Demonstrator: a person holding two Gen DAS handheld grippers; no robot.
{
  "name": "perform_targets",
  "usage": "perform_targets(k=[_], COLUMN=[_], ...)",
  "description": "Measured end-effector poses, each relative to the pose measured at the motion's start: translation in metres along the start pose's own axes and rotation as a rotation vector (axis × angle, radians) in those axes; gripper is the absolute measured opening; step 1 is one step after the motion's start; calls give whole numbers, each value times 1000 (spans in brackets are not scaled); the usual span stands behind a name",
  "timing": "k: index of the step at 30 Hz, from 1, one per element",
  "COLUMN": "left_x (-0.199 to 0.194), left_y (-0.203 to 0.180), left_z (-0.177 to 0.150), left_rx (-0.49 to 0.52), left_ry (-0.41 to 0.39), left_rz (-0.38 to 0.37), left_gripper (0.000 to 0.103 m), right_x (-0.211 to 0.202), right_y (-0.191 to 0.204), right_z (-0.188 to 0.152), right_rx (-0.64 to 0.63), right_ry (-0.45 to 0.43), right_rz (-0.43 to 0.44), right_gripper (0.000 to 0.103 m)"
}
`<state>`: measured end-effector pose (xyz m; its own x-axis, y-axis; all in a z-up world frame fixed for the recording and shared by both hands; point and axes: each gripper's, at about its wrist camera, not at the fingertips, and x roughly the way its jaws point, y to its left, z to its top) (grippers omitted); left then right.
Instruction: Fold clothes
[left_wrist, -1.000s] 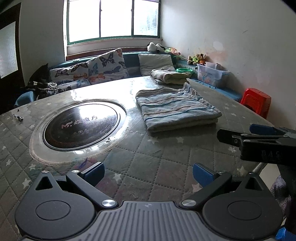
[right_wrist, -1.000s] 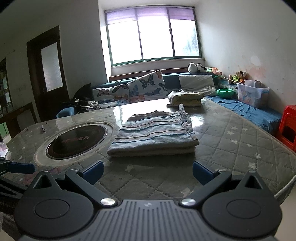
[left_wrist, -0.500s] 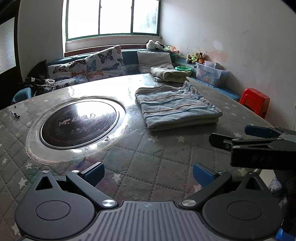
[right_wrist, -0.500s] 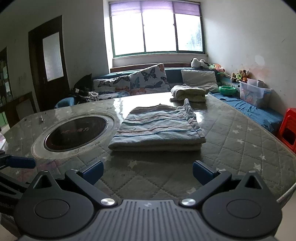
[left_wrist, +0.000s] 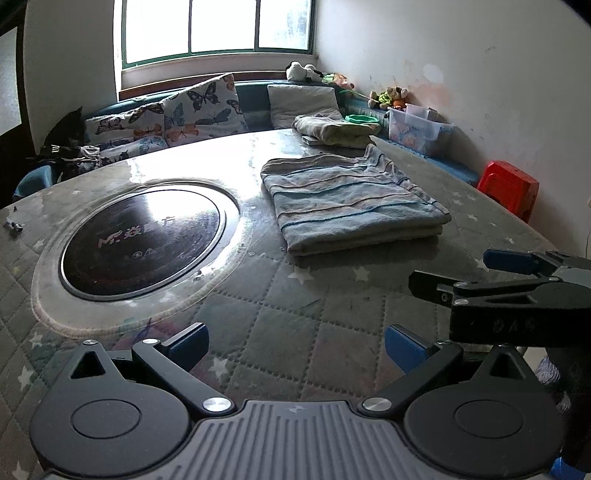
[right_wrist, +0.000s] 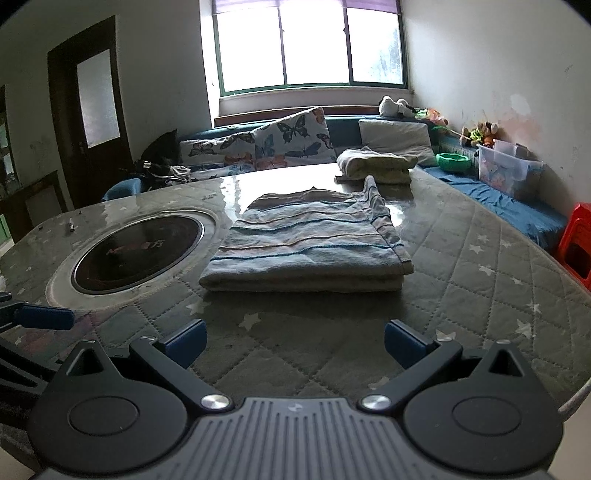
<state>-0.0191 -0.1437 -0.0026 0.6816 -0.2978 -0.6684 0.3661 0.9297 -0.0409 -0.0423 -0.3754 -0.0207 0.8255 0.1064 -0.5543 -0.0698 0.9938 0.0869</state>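
Observation:
A folded blue-and-grey striped garment (left_wrist: 351, 206) (right_wrist: 310, 247) lies flat on the quilted round table (left_wrist: 280, 317) (right_wrist: 461, 273), right of the table's middle. Behind it a second folded beige garment (left_wrist: 336, 129) (right_wrist: 376, 166) rests at the far edge. My left gripper (left_wrist: 295, 343) stands open over the near table edge, nothing between its blue pads. My right gripper (right_wrist: 294, 341) is open too, short of the striped garment's near fold. In the left wrist view the right gripper (left_wrist: 491, 273) juts in from the right edge. One left gripper fingertip (right_wrist: 44, 317) shows at the right wrist view's left edge.
A dark round glass hotplate (left_wrist: 140, 236) (right_wrist: 136, 247) is set into the table's left half. A bench with butterfly cushions (left_wrist: 192, 107) (right_wrist: 288, 140) runs under the window. A red stool (left_wrist: 509, 188) (right_wrist: 576, 243) and a clear storage box (left_wrist: 417, 129) stand by the right wall.
Both grippers have drifted slightly forward towards the striped garment, which looks a little larger. The garments have not moved, and both grippers stay open.

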Motion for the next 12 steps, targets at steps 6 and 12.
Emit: perform_targets(k=[6,12], left_x=[10,25], left_y=[-2,-3], left_z=[10,23], left_rx=[10,17], left_ry=[17,44], left_rz=[-10,-14], left_gripper=[103,103], right_x=[11,25], right_y=[-9,-18], right_z=[6,12], right_rx=[15,41], right_ry=[22,47], right_rz=[-10,-23], right_gripper=[103,103])
